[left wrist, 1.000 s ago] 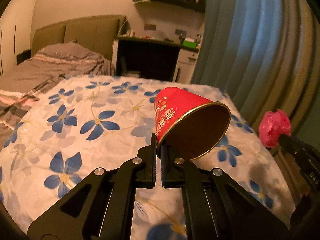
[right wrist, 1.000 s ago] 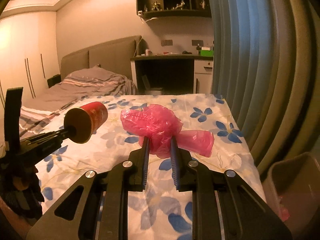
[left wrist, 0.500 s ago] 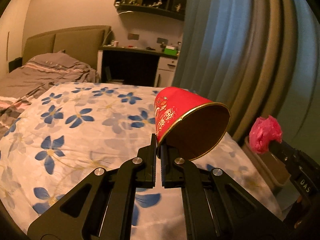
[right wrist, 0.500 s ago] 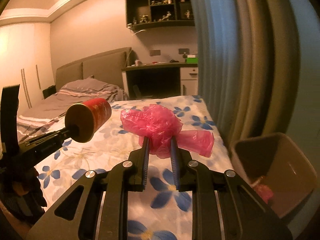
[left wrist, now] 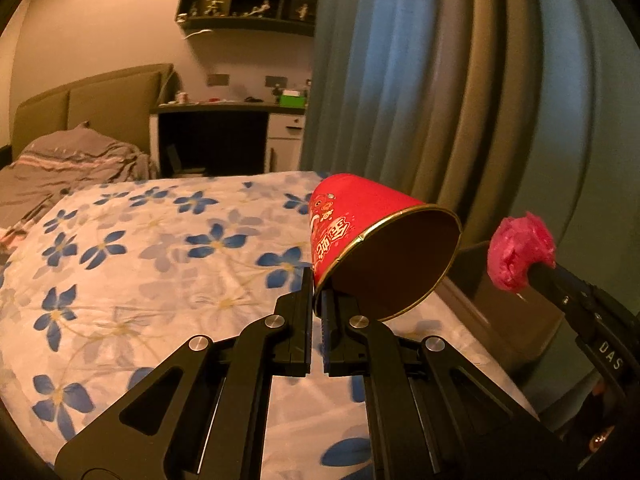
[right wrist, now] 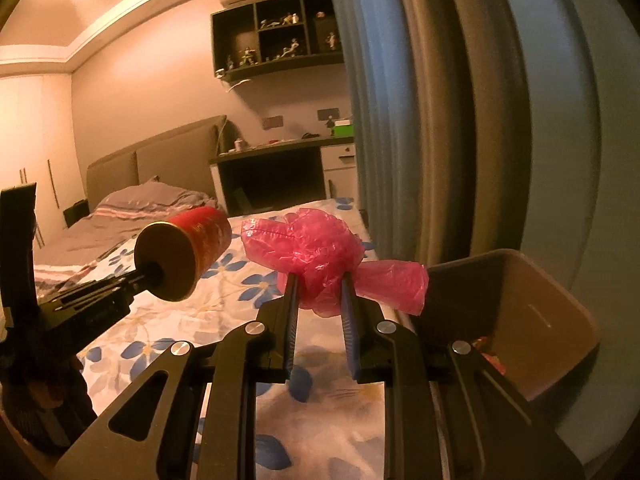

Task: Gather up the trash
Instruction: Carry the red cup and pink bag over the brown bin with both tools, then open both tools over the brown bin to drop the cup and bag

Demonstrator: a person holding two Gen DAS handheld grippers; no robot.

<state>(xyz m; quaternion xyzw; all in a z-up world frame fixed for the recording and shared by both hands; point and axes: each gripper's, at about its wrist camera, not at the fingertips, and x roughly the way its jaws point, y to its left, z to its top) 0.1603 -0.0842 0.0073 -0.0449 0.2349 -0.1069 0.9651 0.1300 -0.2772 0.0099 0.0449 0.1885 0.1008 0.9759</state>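
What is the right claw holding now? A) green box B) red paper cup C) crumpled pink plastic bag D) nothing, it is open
C: in the right wrist view the right claw is shut on the crumpled pink plastic bag; the red paper cup is held by the left claw, and the trash bin sits just to the right of the bed.

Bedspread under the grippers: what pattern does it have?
The bedspread is white with blue flowers with yellow centres, clearest in the left wrist view.
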